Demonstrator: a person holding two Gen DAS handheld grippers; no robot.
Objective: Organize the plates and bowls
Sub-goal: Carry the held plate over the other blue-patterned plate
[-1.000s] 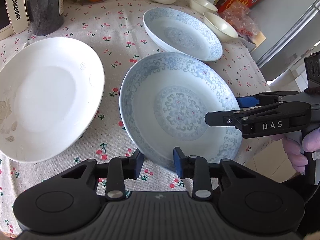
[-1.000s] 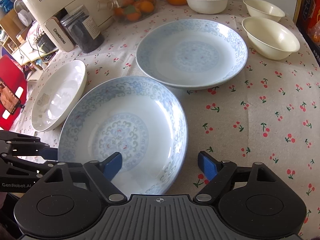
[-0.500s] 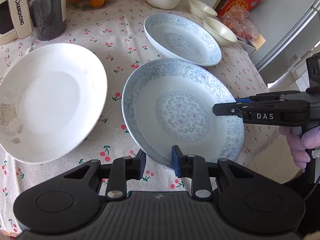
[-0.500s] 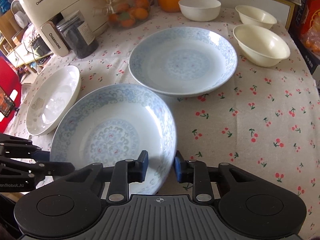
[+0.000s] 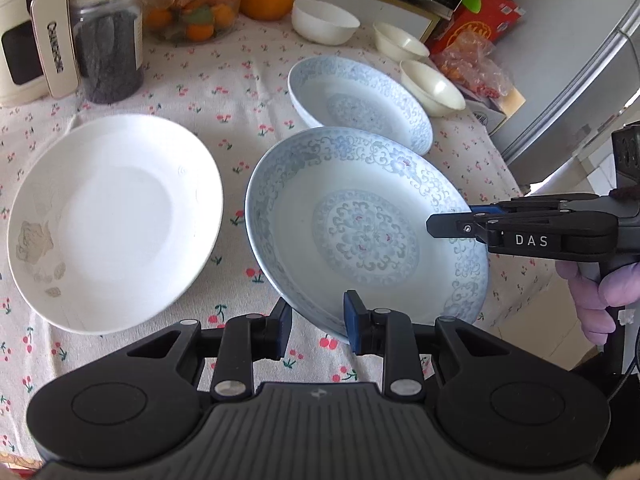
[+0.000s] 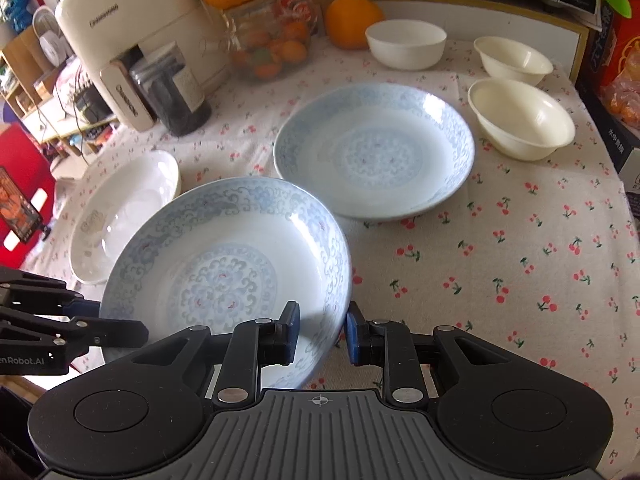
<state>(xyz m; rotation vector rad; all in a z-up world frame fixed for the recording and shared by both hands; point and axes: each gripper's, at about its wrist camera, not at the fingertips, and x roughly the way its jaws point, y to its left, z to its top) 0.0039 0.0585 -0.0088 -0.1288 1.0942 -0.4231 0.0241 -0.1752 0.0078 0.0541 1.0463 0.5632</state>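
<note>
A blue-patterned plate (image 5: 360, 224) (image 6: 224, 276) is held off the cherry-print tablecloth, tilted. My left gripper (image 5: 316, 326) is shut on its near rim. My right gripper (image 6: 322, 332) is shut on its right rim, and shows from the side in the left wrist view (image 5: 452, 220). A second blue-patterned plate (image 5: 360, 100) (image 6: 376, 148) rests on the table behind it. A white plate (image 5: 112, 216) (image 6: 120, 212) lies to the left. Three white bowls (image 6: 404, 44) (image 6: 512, 60) (image 6: 520, 120) stand at the back right.
A cream appliance (image 6: 116, 40), a dark jar (image 6: 172, 92), a glass jar of fruit (image 6: 272, 40) and an orange (image 6: 352, 20) stand along the back. A red box (image 5: 480, 20) and a fridge (image 5: 580, 60) are past the table's right edge (image 5: 516, 184).
My right gripper has closed on the plate's rim. Both grippers have lifted the near blue plate off the table, tilting it.
</note>
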